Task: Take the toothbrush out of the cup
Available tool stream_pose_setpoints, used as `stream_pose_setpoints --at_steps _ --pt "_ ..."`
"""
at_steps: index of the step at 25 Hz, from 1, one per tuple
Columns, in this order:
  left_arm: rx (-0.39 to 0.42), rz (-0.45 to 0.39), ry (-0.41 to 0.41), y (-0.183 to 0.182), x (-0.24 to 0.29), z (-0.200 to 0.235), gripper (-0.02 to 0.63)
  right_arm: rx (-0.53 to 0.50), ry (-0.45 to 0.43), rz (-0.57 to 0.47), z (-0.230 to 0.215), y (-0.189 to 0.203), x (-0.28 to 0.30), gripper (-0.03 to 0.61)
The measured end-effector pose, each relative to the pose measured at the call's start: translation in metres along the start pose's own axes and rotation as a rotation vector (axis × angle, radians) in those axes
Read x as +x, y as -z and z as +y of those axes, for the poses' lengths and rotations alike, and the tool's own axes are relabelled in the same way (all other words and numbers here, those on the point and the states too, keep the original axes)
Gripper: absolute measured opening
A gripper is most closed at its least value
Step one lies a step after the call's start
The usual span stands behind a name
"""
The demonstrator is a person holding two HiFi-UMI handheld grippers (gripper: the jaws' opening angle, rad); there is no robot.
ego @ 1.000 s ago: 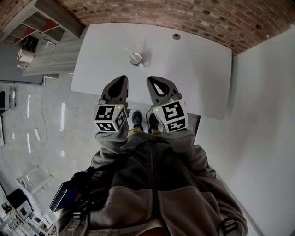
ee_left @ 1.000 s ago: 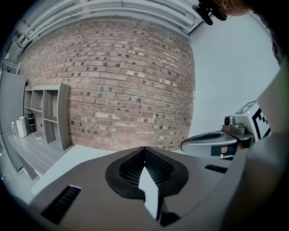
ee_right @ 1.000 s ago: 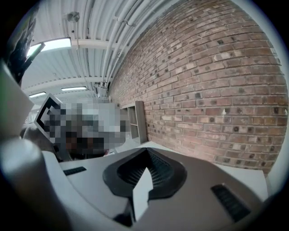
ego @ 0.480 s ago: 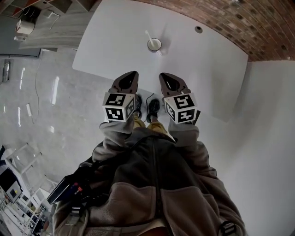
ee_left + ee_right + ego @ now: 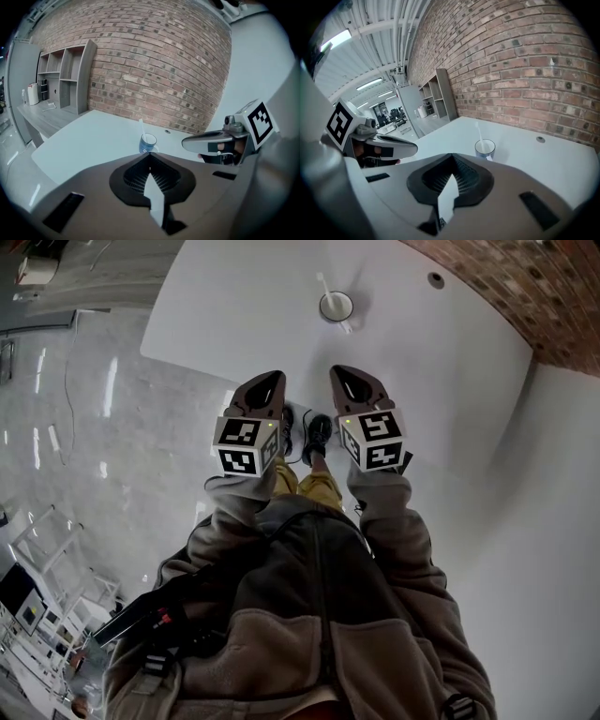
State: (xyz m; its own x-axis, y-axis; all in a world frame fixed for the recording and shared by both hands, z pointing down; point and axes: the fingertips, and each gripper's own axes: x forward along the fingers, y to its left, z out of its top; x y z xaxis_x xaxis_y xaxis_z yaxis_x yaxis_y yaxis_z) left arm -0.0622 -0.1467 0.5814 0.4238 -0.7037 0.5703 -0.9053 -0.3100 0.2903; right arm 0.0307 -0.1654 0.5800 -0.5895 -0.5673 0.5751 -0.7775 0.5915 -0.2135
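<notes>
Left gripper (image 5: 270, 381) and right gripper (image 5: 343, 377) were held with jaws pressed together, empty, at the table (image 5: 234, 315) edge. The toothbrush (image 5: 324, 283) stood in the cup (image 5: 336, 307), well apart from both. The left gripper view showed the cup's blue wall; the head view showed only its rim.

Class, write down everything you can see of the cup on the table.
The cup is a small blue mug with a white swirl on its side and a pale handle. It stands upright on the white table, out toward the far edge. A white toothbrush stands in it, leaning over the rim. Nothing else touches it.
</notes>
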Motion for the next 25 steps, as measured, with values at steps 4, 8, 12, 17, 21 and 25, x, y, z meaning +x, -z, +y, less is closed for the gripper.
stream_pose_setpoints --at_steps 4,8,12,17,21,25 --pt "-0.002 0.007 -0.014 0.012 0.015 0.014 0.003 0.004 0.008 0.019 -0.015 0.012 0.021 0.0" --pt "-0.009 0.042 -0.035 0.029 0.028 0.033 0.003 -0.003 0.021 0.028 -0.031 0.014 0.042 0.001" --pt "-0.027 0.053 -0.057 0.036 0.039 0.052 0.003 -0.036 0.026 0.021 -0.046 0.005 0.062 0.002" --pt "-0.038 0.054 -0.062 0.032 0.052 0.063 0.003 -0.069 0.051 0.035 -0.068 -0.005 0.086 0.002" --pt "-0.051 0.056 -0.063 0.031 0.057 0.068 0.003 -0.109 0.07 0.06 -0.082 -0.012 0.106 0.002" --pt "-0.059 0.061 -0.076 0.031 0.058 0.076 0.003 -0.139 0.07 0.096 -0.092 -0.017 0.126 0.002"
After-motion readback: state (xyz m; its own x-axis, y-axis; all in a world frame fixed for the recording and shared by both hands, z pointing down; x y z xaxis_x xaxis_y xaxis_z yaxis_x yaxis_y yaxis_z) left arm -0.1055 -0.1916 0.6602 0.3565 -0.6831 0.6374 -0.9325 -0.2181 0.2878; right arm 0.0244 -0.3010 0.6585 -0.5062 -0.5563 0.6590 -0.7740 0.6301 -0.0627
